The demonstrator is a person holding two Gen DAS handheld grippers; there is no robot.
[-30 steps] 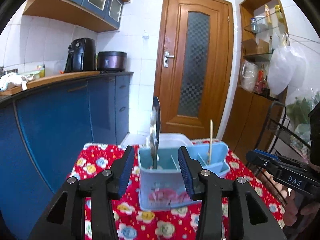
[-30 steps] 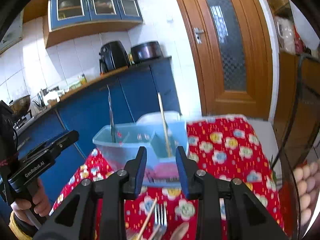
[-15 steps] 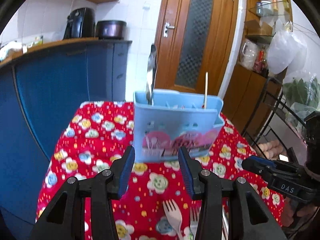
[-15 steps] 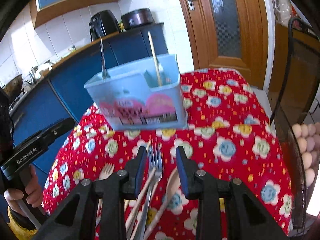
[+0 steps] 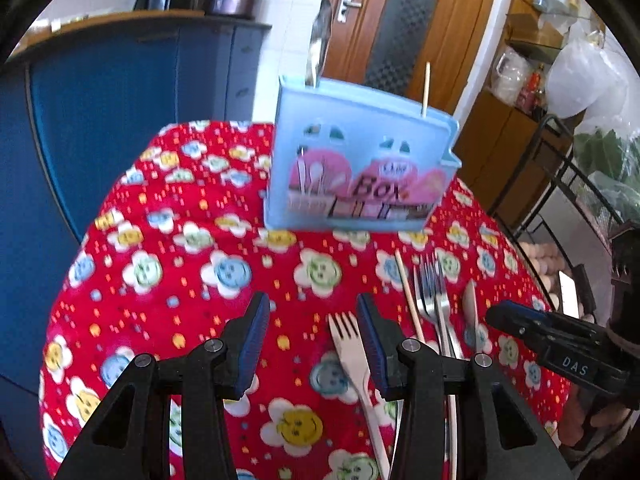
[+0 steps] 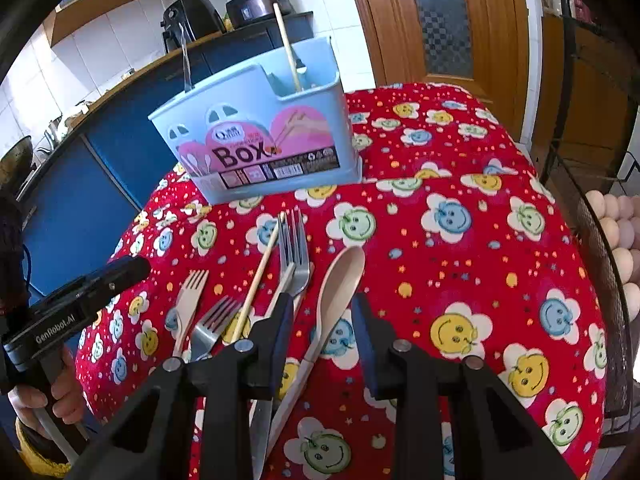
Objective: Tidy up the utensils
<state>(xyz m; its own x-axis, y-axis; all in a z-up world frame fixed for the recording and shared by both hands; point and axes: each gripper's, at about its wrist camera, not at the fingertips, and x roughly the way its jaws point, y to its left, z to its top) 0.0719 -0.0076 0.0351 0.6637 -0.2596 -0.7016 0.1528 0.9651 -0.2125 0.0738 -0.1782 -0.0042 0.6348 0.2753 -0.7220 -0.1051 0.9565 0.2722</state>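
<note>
A light blue utensil box point(image 6: 260, 148) stands at the far side of the red flowered tablecloth point(image 6: 460, 240); it holds a metal utensil point(image 5: 318, 50) and a chopstick point(image 6: 286, 46). Loose utensils lie in front of it: a wooden spoon point(image 6: 340, 284), metal forks point(image 6: 294, 252), a wooden fork point(image 6: 188, 304), a chopstick point(image 6: 260, 276). My right gripper point(image 6: 320, 336) is open just above the wooden spoon's handle. My left gripper point(image 5: 312, 344) is open and empty, above the cloth beside the wooden fork point(image 5: 352, 352). The box also shows in the left wrist view point(image 5: 360, 172).
Blue kitchen cabinets point(image 5: 120, 80) run along the left of the table. A wooden door point(image 6: 440, 20) is behind. A wire rack with eggs point(image 6: 616, 236) stands at the table's right edge.
Both grippers have pulled back from the box and tilted down toward the loose utensils on the cloth. Both stay open.
</note>
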